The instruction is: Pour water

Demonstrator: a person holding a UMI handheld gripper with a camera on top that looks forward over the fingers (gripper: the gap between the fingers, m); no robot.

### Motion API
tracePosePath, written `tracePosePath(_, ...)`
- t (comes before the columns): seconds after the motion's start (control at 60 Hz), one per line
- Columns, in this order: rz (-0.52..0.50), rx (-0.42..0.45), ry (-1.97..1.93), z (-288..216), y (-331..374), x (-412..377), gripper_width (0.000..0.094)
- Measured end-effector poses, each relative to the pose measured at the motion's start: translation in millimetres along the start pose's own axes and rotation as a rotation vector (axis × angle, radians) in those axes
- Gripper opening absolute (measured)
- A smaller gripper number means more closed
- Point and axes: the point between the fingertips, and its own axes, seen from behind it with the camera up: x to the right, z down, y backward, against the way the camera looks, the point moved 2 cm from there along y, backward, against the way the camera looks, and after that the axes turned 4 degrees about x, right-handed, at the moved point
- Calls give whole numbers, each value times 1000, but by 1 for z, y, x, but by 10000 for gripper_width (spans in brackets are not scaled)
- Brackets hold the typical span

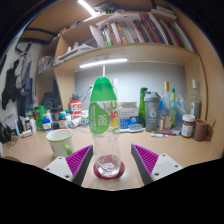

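Observation:
A clear plastic bottle [104,115] with a green label and a green cap stands upright on a red coaster [108,171] on the wooden desk [165,148]. It stands between my fingers, with a gap at each side. My gripper [110,154] is open, and its purple pads [77,160] flank the bottle's base. A white cup [60,141] sits on the desk to the left, just beyond the left finger.
Bottles, cans and jars [160,108] line the back of the desk against the wall, with a brown-lidded jar [188,125] at the right. A shelf of books [130,32] hangs above. A blue-and-white box [130,120] sits behind the bottle.

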Motion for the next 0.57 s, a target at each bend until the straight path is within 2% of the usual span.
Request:
tracePosePath(0.317, -20, 88, -49, -6, 145, -3, 839)
tracePosePath(0.567, 29, 83, -56, 15, 244, 12, 838)
